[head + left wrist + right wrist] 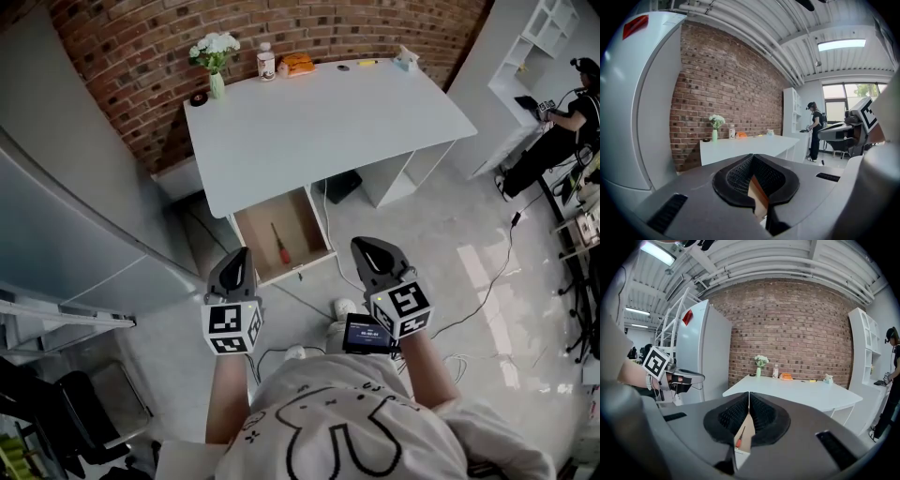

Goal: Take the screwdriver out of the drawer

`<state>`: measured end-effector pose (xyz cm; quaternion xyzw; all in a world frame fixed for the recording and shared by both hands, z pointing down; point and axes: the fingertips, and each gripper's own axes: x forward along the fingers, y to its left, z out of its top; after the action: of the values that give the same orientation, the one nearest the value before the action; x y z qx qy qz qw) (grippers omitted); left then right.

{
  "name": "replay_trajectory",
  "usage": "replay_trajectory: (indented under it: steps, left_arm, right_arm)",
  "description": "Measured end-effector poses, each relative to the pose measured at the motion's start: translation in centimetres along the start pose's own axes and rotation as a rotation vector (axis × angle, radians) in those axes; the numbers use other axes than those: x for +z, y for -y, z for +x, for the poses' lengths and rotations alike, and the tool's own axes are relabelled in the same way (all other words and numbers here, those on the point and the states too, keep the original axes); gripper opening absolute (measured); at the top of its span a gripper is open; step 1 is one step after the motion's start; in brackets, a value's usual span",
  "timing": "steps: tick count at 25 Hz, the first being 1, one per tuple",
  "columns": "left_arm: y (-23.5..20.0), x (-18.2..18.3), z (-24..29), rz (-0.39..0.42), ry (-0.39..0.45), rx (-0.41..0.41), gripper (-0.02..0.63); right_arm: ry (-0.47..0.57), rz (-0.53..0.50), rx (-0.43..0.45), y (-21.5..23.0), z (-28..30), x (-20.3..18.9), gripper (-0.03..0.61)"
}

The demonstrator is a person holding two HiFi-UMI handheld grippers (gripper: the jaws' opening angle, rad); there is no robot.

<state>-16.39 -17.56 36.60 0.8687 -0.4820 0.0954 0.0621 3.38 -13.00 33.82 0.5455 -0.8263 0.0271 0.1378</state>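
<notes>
Under the front edge of the white table, the drawer stands pulled open. The screwdriver lies loose on the drawer's wooden bottom, about midway across, with its red handle toward the drawer's front and its shaft pointing toward the drawer's back. Your left gripper shows just off the drawer's front left corner. Its jaws are closed tip to tip and hold nothing; only a sliver of the drawer's wood shows through the gap behind the tips. Your right gripper is off the drawer's front right corner, a little farther from it than the left one. Its jaws also meet at the tips and are empty, and through the gap behind them you look down on the screwdriver in the drawer. Well beyond the drawer, along the tabletop's far edge, stand a vase of white flowers, a small bottle and an orange packet.
</notes>
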Motion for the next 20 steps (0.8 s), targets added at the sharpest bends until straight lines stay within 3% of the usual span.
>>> replay_trajectory:
  steps: [13,20]
  left_arm:
    - [2.0,1.9,8.9,-0.044,-0.018,0.222,0.012]
    - [4.0,1.5,12.0,-0.075,-0.051,0.338,0.012]
  right_arm:
    - [0.003,0.008,0.121,13.3,5.5,-1.0,0.020]
    - [-0.007,0.010,0.238,18.4,8.5,-1.6,0.020]
